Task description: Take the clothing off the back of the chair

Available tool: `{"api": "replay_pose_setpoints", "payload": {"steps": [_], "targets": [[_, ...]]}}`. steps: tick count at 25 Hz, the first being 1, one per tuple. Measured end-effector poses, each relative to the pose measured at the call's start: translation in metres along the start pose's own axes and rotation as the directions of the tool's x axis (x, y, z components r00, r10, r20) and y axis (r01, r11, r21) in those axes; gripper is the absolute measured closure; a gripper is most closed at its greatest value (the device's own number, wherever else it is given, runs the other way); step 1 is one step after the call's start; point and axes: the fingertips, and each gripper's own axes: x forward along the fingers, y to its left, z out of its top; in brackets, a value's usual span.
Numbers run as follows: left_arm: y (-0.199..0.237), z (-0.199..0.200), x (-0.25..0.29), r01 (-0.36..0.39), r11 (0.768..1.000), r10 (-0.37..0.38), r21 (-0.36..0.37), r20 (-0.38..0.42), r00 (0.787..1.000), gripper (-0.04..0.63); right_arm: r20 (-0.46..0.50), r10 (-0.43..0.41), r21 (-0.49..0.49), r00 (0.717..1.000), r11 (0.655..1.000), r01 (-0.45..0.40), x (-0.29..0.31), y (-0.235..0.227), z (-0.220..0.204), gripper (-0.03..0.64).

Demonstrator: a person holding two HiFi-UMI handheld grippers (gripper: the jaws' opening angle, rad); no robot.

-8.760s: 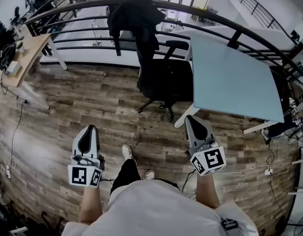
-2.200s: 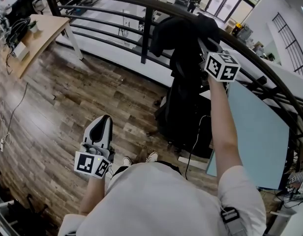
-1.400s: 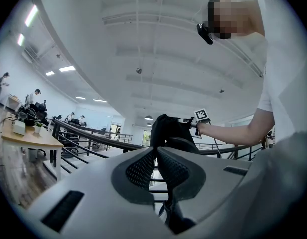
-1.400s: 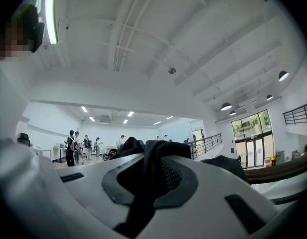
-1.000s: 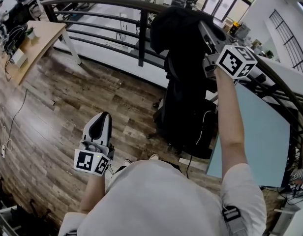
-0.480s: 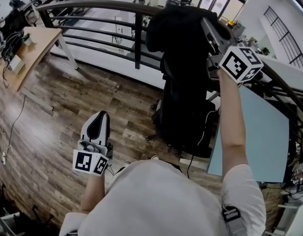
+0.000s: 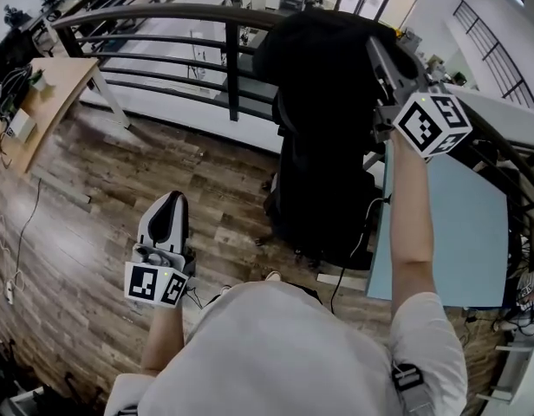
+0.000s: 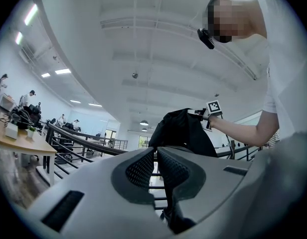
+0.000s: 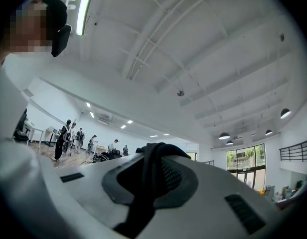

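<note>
A black jacket [image 7: 323, 76] hangs from my right gripper [image 7: 377, 48], which is raised at the upper right and shut on a fold of its fabric [image 9: 146, 183]. The cloth droops over the black office chair [image 7: 332, 228] below; I cannot tell where jacket ends and chair back begins. My left gripper [image 7: 170, 204] is held low at the left over the wooden floor, shut with nothing between its pads [image 8: 143, 171]. The left gripper view shows the lifted jacket [image 8: 181, 131] bunched under the right gripper [image 8: 207, 116].
A curved dark railing [image 7: 163, 14] runs behind the chair. A light blue tabletop [image 7: 458, 224] stands close on the right, and a wooden desk [image 7: 42, 94] with cables at the far left. Several people stand far off in the right gripper view.
My right gripper has risen and drifted right with the jacket, pulling the cloth higher above the chair. The left gripper has barely moved.
</note>
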Motion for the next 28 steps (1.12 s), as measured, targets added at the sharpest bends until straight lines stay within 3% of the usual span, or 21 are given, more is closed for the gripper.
{"api": "replay_pose_setpoints", "payload": {"steps": [14,19,28], "targets": [[-0.020,0.008,0.009,0.073,0.997,-0.072,-0.014,0.023,0.997,0.555,0.036,-0.118,0.019,0.992,0.993,0.118,-0.069,-0.020,0.017,0.575],[-0.024,0.006,0.010,0.093,0.995,-0.092,-0.019,0.026,0.995,0.555,0.064,-0.061,0.063,0.996,0.996,0.057,-0.077,-0.008,0.028,0.575],[-0.042,0.008,0.010,0.119,0.993,-0.119,-0.020,0.020,0.993,0.555,0.063,-0.097,0.044,0.993,0.995,0.094,-0.107,-0.015,0.038,0.575]]}}
